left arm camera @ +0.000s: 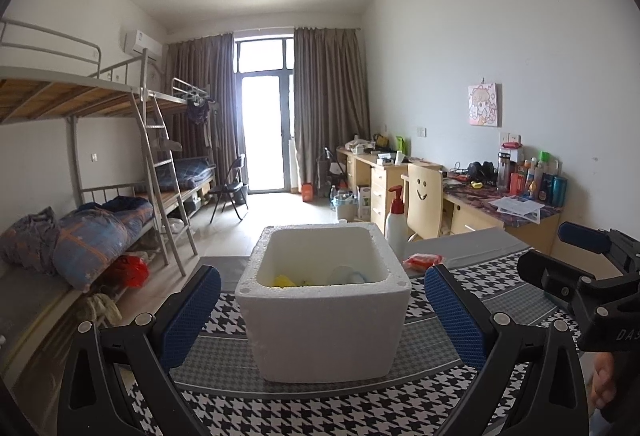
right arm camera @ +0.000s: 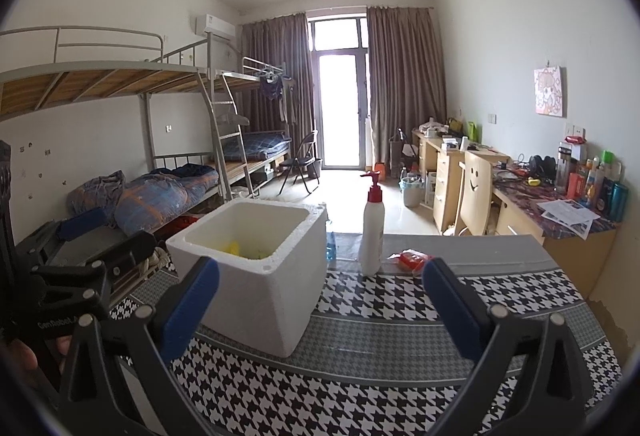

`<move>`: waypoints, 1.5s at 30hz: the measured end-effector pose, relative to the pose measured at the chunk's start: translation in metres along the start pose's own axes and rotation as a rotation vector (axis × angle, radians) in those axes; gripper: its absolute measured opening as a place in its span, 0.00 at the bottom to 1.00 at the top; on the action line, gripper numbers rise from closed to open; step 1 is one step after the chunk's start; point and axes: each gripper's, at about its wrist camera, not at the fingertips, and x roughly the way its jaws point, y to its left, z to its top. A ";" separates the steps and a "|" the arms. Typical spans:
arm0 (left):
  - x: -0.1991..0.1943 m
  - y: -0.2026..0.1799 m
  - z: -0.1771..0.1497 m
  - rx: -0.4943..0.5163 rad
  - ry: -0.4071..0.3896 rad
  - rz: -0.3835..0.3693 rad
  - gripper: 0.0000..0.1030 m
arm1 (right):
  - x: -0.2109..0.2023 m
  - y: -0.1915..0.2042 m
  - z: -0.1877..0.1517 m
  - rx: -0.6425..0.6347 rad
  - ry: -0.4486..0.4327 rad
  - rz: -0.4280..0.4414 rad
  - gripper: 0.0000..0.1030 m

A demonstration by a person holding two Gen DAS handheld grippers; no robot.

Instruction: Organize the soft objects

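Note:
A white foam box (left arm camera: pixel 324 312) stands on the houndstooth table cloth (left arm camera: pixel 360 408); yellow, green and pale soft things (left arm camera: pixel 286 281) lie at its bottom. My left gripper (left arm camera: pixel 320 310) is open, its blue pads on either side of the box without touching it. My right gripper (right arm camera: pixel 320 310) is open and empty, to the right of the box (right arm camera: pixel 256 276). A small orange-red packet (right arm camera: pixel 414 259) lies on the table behind it. In the left wrist view the right gripper (left arm camera: pixel 576 256) shows at the right edge; in the right wrist view the left gripper (right arm camera: pixel 84 236) shows at the left.
A white pump bottle with a red top (right arm camera: pixel 372 232) stands just behind and right of the box. Beyond the table are bunk beds (left arm camera: pixel 100 228) on the left and cluttered desks with a chair (left arm camera: pixel 424 200) on the right. A hand (left arm camera: pixel 604 380) shows at the right edge.

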 end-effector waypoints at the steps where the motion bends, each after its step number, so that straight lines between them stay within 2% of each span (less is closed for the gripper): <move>1: -0.002 0.000 -0.001 -0.002 -0.003 0.000 0.99 | -0.001 0.000 -0.001 -0.001 -0.003 0.003 1.00; 12: -0.017 0.006 -0.014 -0.020 -0.052 0.036 0.99 | -0.012 0.004 -0.011 -0.007 -0.041 -0.005 1.00; 35: -0.021 -0.002 -0.038 -0.032 -0.060 -0.020 0.99 | -0.023 -0.003 -0.042 0.015 -0.054 -0.039 1.00; 45: -0.019 0.001 -0.048 -0.056 -0.067 -0.002 0.99 | -0.027 -0.001 -0.052 -0.001 -0.083 -0.047 1.00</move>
